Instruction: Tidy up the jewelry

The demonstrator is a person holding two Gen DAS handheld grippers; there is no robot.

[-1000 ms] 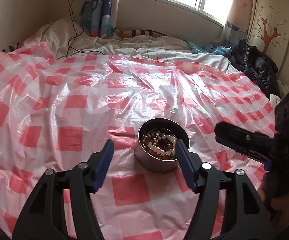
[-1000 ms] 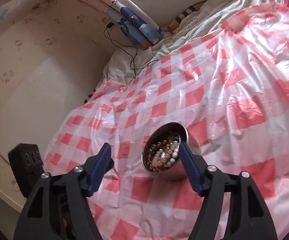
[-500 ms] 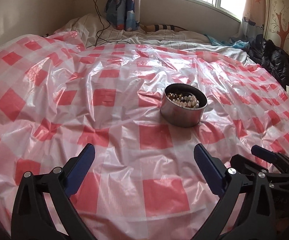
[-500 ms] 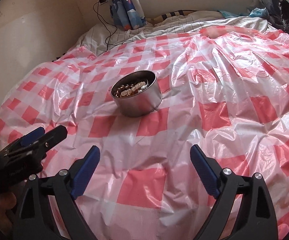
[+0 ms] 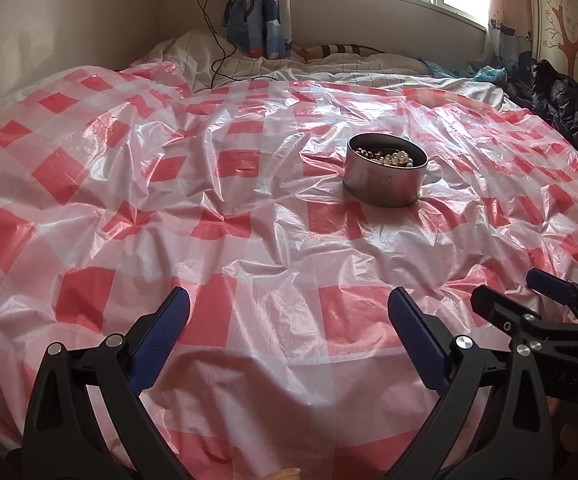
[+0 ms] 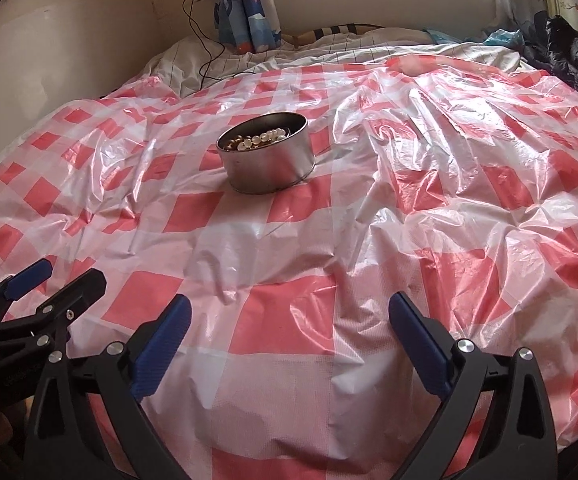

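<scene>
A round metal tin (image 5: 385,178) stands on the red-and-white checked plastic sheet (image 5: 169,200) over the bed. It holds pearl and amber bead jewelry (image 5: 393,157). The tin also shows in the right wrist view (image 6: 269,160), with the beads (image 6: 261,139) inside. My left gripper (image 5: 289,310) is open and empty, low over the near edge of the sheet, well short of the tin. My right gripper (image 6: 289,316) is open and empty, beside the left one. Each gripper shows in the other's view, the right one (image 5: 529,292) and the left one (image 6: 57,280).
White striped bedding (image 5: 329,68) lies beyond the sheet. A black cable (image 5: 217,52) runs down from a wall socket. Blue patterned curtains (image 5: 261,8) hang under the window. A black jacket (image 5: 557,100) lies at the far right.
Both grippers have pulled back from the tin toward the near edge of the bed. They were close around the tin a second ago and now sit far short of it, wider open.
</scene>
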